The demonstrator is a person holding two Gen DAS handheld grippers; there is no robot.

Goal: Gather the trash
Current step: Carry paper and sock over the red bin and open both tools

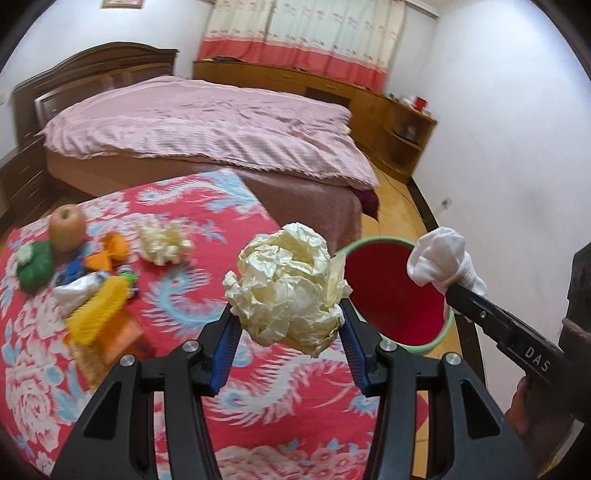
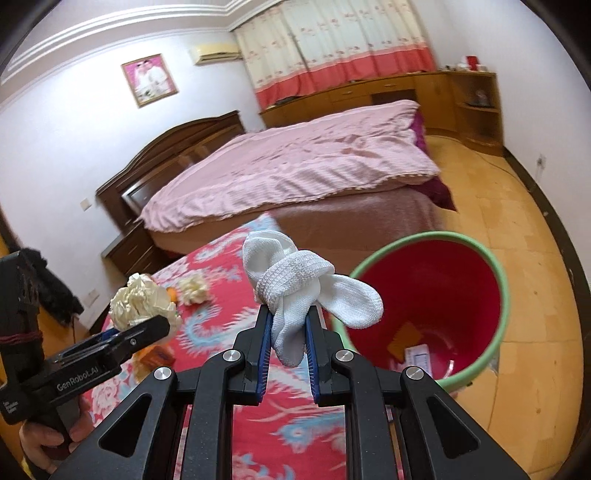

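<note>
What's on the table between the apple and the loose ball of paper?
In the left wrist view, an orange piece lies between the apple and the loose crumpled paper.

A home bedroom: a bed (image 1: 207, 122) under a pink quilt, dark wooden headboard (image 2: 173, 147), flowered curtains (image 1: 306, 33), low wooden cabinets (image 2: 436, 96) along the wall.

Even, soft daylight is admitted through the curtain (image 1: 314, 33). Motion blur is noted on the worktop (image 1: 207, 221). Strong fisheye bending and dark vignetting are recorded at edges.
</note>
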